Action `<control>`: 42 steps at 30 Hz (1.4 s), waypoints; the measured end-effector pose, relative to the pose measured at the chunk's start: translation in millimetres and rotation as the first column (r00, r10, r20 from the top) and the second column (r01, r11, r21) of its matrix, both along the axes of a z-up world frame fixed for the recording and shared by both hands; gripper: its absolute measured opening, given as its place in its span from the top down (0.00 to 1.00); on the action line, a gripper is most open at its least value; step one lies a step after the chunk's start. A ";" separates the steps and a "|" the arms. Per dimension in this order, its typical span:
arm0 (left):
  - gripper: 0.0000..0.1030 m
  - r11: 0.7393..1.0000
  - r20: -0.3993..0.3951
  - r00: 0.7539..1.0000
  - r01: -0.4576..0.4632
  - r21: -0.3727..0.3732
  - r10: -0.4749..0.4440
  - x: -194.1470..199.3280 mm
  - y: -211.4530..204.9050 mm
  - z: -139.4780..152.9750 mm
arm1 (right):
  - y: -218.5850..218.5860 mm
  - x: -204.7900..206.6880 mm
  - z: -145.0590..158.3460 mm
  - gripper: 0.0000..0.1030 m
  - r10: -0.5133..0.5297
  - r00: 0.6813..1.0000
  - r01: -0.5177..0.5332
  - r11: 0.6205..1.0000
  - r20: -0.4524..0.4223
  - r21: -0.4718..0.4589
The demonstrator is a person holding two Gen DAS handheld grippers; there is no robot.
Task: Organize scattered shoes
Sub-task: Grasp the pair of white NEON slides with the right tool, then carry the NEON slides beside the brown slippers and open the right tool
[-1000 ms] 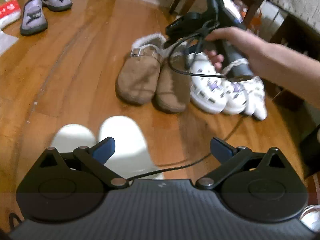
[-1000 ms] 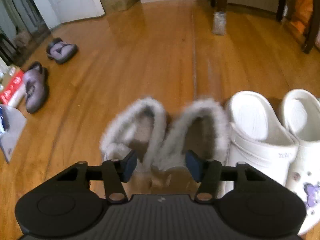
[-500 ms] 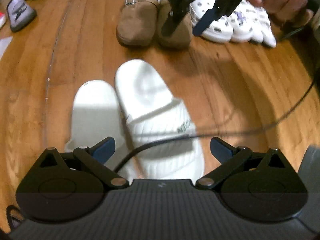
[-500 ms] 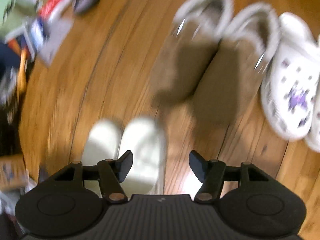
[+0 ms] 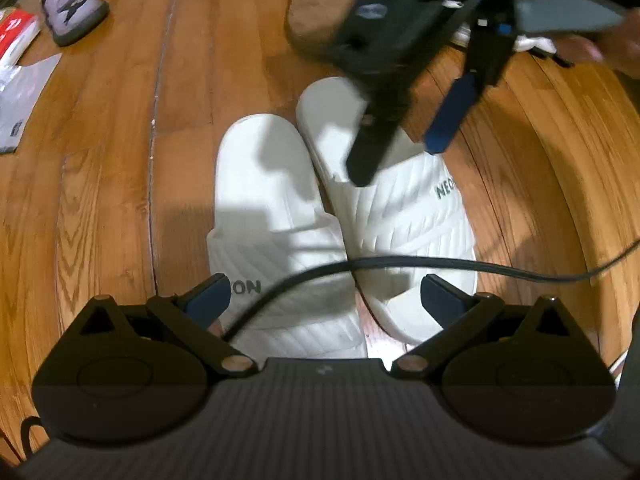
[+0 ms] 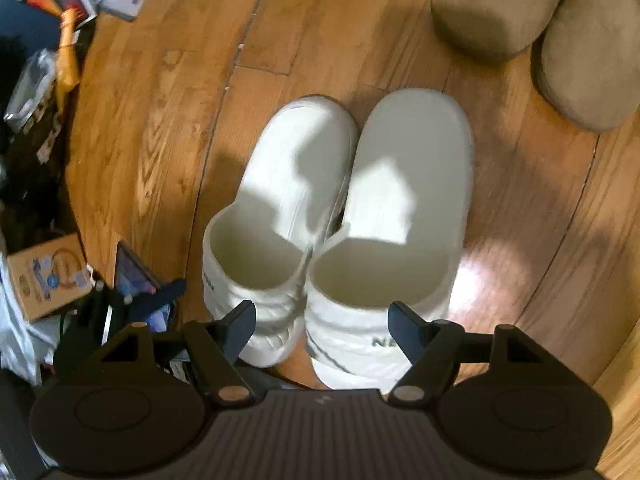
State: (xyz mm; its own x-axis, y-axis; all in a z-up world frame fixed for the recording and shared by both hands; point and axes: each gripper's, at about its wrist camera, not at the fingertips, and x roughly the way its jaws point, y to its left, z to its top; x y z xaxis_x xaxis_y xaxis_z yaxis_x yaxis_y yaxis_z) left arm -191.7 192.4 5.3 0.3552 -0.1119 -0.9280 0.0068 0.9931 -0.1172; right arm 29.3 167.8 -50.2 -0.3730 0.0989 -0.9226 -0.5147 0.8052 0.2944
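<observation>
A pair of white slides lies side by side on the wooden floor, the left slide (image 5: 272,208) touching the right slide (image 5: 396,216). My left gripper (image 5: 324,298) is open just above their toe ends, nothing between its fingers. My right gripper (image 5: 404,148) comes in from the far side, held by a hand, open above the right slide's heel. In the right wrist view the same slides (image 6: 288,200) (image 6: 404,200) fill the middle, and the right gripper (image 6: 322,316) stands open over the strap of the right one.
Brown fur-lined slippers (image 5: 320,12) (image 6: 492,4) sit beyond the slides. Two purple shoes (image 5: 72,16) lie far left. A black cable (image 5: 500,270) crosses over the slides' toes. Papers (image 5: 24,92), a box (image 6: 44,276) and clutter line the floor's left side.
The right gripper swung away from the brown slippers and came down over the white slides. The left gripper moved closer, so the slides now fill its view.
</observation>
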 end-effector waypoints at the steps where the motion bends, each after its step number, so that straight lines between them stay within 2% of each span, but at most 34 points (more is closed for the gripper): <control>1: 0.00 1.000 0.004 1.000 -0.001 -0.015 0.002 -0.2 1.6 -0.3 | 3.2 0.3 -0.6 0.23 -0.009 1.000 0.009 1.000 0.000 -0.013; 4: 0.00 0.998 0.017 0.999 -0.028 -0.056 0.029 -1.1 9.9 -0.6 | 15.4 4.9 1.7 0.24 -0.038 0.999 0.038 0.998 -0.006 -0.049; 6: 0.00 0.997 0.026 0.999 -0.028 -0.066 0.029 -2.6 12.9 -1.4 | 28.6 9.7 2.4 0.24 -0.041 0.999 0.040 0.993 -0.012 -0.113; 8: 0.00 0.997 0.034 0.999 -0.029 -0.078 0.032 -3.5 14.5 -1.3 | 38.4 10.7 0.7 0.23 -0.012 1.000 0.011 0.984 -0.005 -0.176; 12: 0.00 0.994 0.049 0.998 -0.031 -0.101 0.036 -5.4 17.6 -1.1 | 51.2 8.7 -8.9 0.23 0.051 0.998 -0.056 0.974 -0.026 -0.220; 20: 0.00 0.992 0.048 0.998 -0.028 -0.123 0.034 -3.0 20.6 -8.7 | 56.7 11.3 -51.0 0.18 0.042 0.989 -0.074 0.971 -0.140 -0.228; 27: 0.00 0.992 0.066 0.997 -0.023 -0.124 0.032 -7.8 27.2 -9.3 | 56.8 13.2 -66.5 0.17 0.042 0.986 -0.085 0.958 -0.158 -0.274; 29: 0.00 0.990 0.068 0.996 -0.050 -0.131 0.059 -11.5 35.5 -9.7 | 58.4 10.8 -69.0 0.17 0.046 0.986 -0.091 0.954 -0.161 -0.285; 31: 0.00 0.983 0.065 0.990 -0.118 -0.139 0.128 -15.7 48.8 -9.8 | 60.2 6.1 -70.5 0.17 0.056 0.982 -0.107 0.951 -0.178 -0.291; 33: 0.00 0.976 0.076 0.986 -0.136 -0.168 0.150 -17.3 53.9 -9.1 | 61.5 1.8 -70.6 0.17 0.065 0.979 -0.121 0.948 -0.195 -0.294; 36: 0.00 0.977 0.094 0.988 -0.106 -0.184 0.125 -16.5 49.9 -5.1 | 62.7 -4.8 -70.9 0.20 0.084 0.974 -0.148 0.938 -0.209 -0.314; 40: 0.00 0.985 0.115 0.990 -0.059 -0.165 0.078 -15.2 39.4 -0.4 | 58.3 -11.5 -74.5 0.44 0.078 0.971 -0.152 0.929 -0.224 -0.336; 42: 0.00 0.983 0.120 0.990 -0.056 -0.174 0.078 -14.5 40.3 0.7 | 54.0 -17.7 -76.3 0.49 0.091 0.966 -0.172 0.925 -0.240 -0.338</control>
